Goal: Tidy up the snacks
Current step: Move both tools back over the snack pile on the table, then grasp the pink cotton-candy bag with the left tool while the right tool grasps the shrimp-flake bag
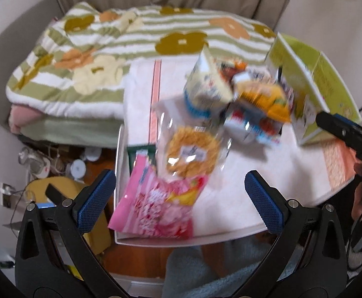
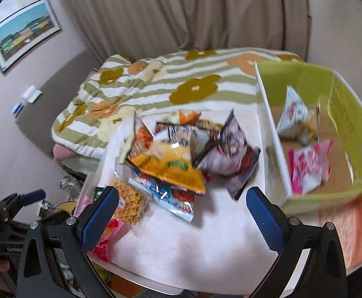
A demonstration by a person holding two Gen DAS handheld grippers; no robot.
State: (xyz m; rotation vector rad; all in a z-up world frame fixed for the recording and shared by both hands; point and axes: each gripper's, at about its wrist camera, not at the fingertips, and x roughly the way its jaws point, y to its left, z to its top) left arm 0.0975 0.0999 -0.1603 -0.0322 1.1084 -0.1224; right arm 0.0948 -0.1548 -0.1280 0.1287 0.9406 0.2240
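The left gripper [image 1: 181,201] is hovering with its jaws apart and nothing between them; just ahead a pink snack bag [image 1: 156,208] is lying under a clear packet of round wafers [image 1: 192,154]. The right gripper [image 2: 182,213] is likewise gaping, empty, over the white table [image 2: 181,248]. Beyond it a heap of snack bags [image 2: 181,154] is blurring together (labels unreadable). To its right, the green box [image 2: 354,129] is holding two packets, its far corner cut off.

box [image 2: 349,114]: lime green | blanket [image 2: 156,87]: green-white stripes, flowers | bag [image 1: 156,206]: pink
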